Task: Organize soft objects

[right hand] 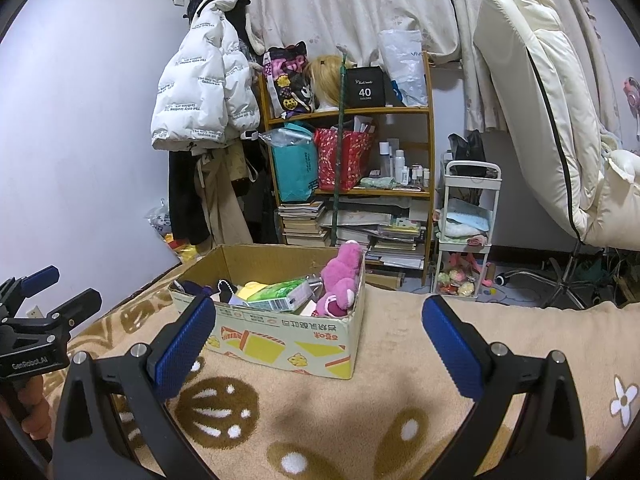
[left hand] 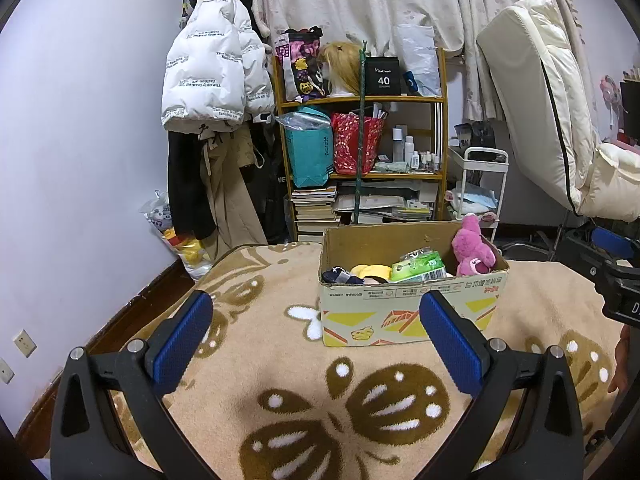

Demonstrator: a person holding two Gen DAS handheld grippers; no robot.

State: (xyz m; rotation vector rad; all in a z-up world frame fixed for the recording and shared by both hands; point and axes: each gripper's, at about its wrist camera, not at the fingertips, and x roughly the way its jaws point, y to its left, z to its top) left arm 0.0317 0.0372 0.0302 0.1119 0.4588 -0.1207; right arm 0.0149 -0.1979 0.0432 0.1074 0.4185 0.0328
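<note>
A cardboard box stands open on a beige blanket patterned with brown butterflies. Inside it a pink plush toy leans against the right end, beside a green tissue pack, a yellow soft item and a dark one. My left gripper is open and empty, short of the box's front wall. In the right wrist view, the box, plush and green pack sit ahead, left of centre. My right gripper is open and empty. The left gripper shows at the left edge.
Behind the bed stands a wooden shelf crowded with bags, bottles and books. A white puffer jacket hangs to its left. A white cart and a cream chair stand on the right. A skirting board runs along the left wall.
</note>
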